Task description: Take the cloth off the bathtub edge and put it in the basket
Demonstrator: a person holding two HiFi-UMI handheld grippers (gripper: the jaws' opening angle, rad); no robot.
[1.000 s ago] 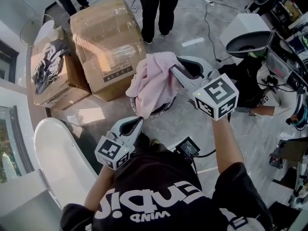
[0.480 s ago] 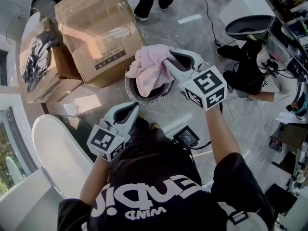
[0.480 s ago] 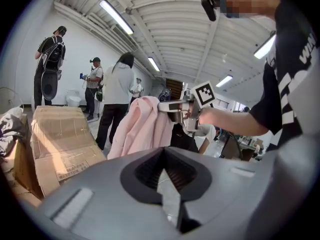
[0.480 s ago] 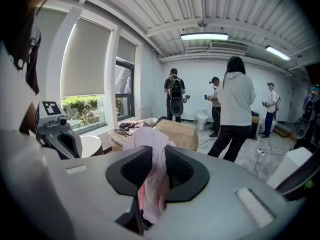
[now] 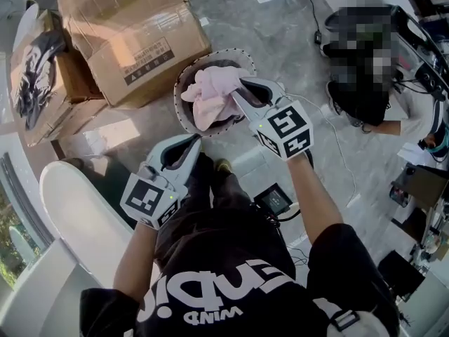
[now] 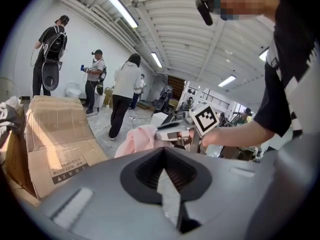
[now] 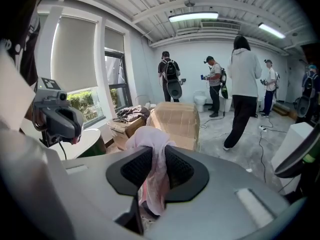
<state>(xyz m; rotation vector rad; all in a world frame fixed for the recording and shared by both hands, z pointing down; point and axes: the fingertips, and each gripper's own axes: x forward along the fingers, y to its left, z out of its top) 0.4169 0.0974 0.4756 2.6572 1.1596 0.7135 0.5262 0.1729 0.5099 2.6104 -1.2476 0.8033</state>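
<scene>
A pink cloth (image 5: 209, 94) hangs into the round dark basket (image 5: 184, 81) on the floor, its lower part inside the rim. My right gripper (image 5: 236, 94) is shut on the cloth at the basket's right side. In the right gripper view the cloth (image 7: 150, 136) is pinched between the pads and droops below them. My left gripper (image 5: 194, 142) hovers just below the basket, shut with nothing in it. The left gripper view looks past its jaw tips (image 6: 163, 150) at the cloth (image 6: 132, 141) and the right gripper (image 6: 172, 133). The white bathtub (image 5: 77, 216) lies at lower left.
A large cardboard box (image 5: 133, 34) stands right behind the basket, and a second box (image 5: 35, 69) holding dark fabric is left of it. A seated person (image 5: 361, 76) is at the right. Cables and a black device (image 5: 273, 202) lie on the floor near my feet.
The right gripper has come down with the pink cloth, from above the basket into its opening. The left gripper has sunk a little and stays shut.
</scene>
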